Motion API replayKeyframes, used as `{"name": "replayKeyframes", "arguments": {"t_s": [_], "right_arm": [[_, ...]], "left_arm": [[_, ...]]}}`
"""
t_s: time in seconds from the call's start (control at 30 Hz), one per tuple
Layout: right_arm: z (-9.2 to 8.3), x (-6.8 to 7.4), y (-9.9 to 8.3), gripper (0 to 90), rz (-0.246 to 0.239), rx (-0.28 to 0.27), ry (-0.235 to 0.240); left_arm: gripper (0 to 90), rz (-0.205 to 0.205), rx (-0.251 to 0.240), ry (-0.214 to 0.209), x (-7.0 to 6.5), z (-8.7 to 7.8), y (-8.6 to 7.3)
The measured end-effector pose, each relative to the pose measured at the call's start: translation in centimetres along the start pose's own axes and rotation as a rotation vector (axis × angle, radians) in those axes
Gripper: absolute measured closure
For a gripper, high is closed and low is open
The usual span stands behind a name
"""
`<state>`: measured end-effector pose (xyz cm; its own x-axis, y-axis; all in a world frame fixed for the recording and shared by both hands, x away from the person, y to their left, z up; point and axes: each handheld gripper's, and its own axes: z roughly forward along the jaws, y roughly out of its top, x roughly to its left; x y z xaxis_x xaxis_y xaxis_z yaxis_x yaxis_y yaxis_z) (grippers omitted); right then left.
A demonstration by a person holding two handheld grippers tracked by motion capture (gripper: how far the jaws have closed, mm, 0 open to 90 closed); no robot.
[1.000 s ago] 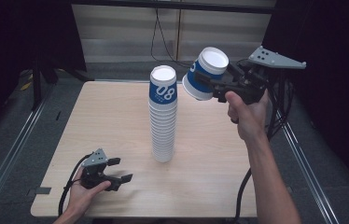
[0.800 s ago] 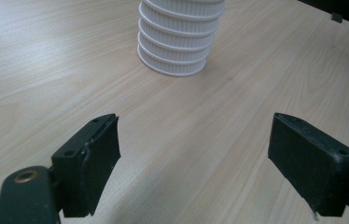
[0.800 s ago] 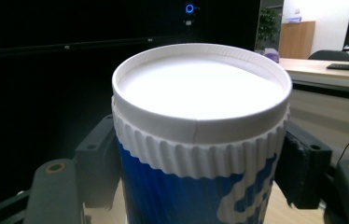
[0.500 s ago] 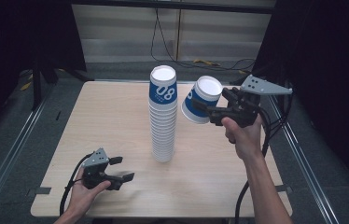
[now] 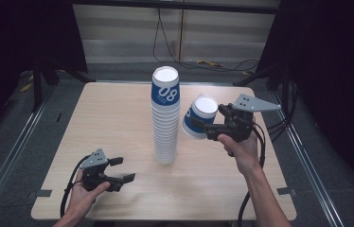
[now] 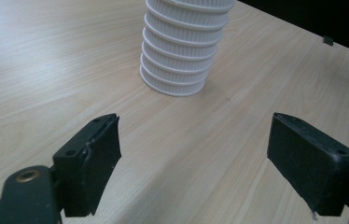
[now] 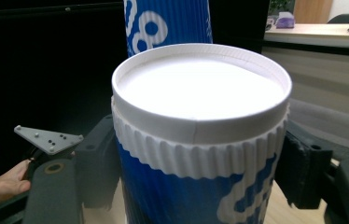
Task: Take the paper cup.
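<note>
— What have you got in your right gripper (image 5: 202, 126)?

— A single blue-and-white paper cup (image 5: 198, 117); my jaws are clamped on its ribbed sides, one pad each side, just under the white rim; in the right gripper view the cup (image 7: 200, 140) stands between the black jaws with its open mouth toward the camera.

— Is it upright?

— No; in the high view it leans, mouth up and tilted toward me, held above the table (image 5: 118, 113) and just to the right of the tall stack of cups (image 5: 165, 118); it is near the stack, and I cannot tell whether it touches it.

— And the stack?

— It stands upright near the middle of the wooden table; the top cup is blue with white digits, the ones below show as white ribbed rims; the left gripper view catches its foot (image 6: 182, 51) on the wood.

— Your left gripper (image 5: 120, 171)?

— Low at the near left corner of the table, in my left hand (image 5: 84, 195); jaws set wide apart, only bare wood between them; it is well apart from the stack.
</note>
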<state>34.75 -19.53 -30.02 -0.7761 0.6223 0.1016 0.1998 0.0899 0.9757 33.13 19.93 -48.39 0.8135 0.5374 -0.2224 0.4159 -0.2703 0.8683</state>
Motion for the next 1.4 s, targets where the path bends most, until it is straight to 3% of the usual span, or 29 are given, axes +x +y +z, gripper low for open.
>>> {"name": "replayKeyframes", "arguments": {"t_s": [0.07, 0.2, 0.37, 0.43, 0.53, 0.7, 0.8, 0.87, 1.03, 1.23, 1.4], "right_arm": [[0.1, 0.0, -0.7, 27.0, 0.007, -0.002, 0.009], [0.5, 0.0, -1.5, 27.0, 0.004, 0.012, 0.009], [1.9, 0.0, -3.4, 27.0, 0.039, 0.053, 0.018], [2.7, 0.4, -4.3, 26.9, 0.047, 0.06, 0.041], [3.0, 0.6, -4.6, 26.7, 0.05, 0.072, 0.052], [3.1, 1.1, -5.0, 27.0, 0.071, 0.059, 0.075], [2.7, 1.6, -4.7, 27.0, 0.038, 0.067, 0.055], [2.3, 1.7, -4.5, 27.1, 0.051, 0.048, 0.075], [2.6, 2.4, -4.9, 27.1, 0.039, 0.078, 0.104], [3.4, 2.7, -6.0, 27.4, 0.059, 0.109, 0.146], [3.9, 3.1, -6.7, 27.5, 0.055, 0.119, 0.185]], "left_arm": [[16.6, -0.02, 0.003, -0.031, 0.1, 0.0, 0.0], [15.7, -0.022, -0.008, -0.04, 0.1, 0.1, 0.2], [16.0, -0.004, 0.003, -0.049, -0.5, 0.2, 0.9], [15.9, 0.032, 0.01, -0.049, -0.8, 0.3, 1.3], [15.8, 0.028, -0.013, -0.079, -0.9, 0.2, 1.9], [15.7, 0.046, -0.012, -0.083, -1.0, -0.1, 3.2], [15.7, 0.052, -0.028, -0.088, -1.0, -0.1, 3.8], [15.7, 0.05, -0.034, -0.091, -1.0, 0.2, 4.2], [15.8, 0.049, -0.059, -0.107, -1.2, 0.9, 4.6], [15.7, 0.093, -0.061, -0.162, -2.3, 1.8, 5.5], [15.7, 0.13, -0.09, -0.195, -3.5, 2.2, 6.6]]}}
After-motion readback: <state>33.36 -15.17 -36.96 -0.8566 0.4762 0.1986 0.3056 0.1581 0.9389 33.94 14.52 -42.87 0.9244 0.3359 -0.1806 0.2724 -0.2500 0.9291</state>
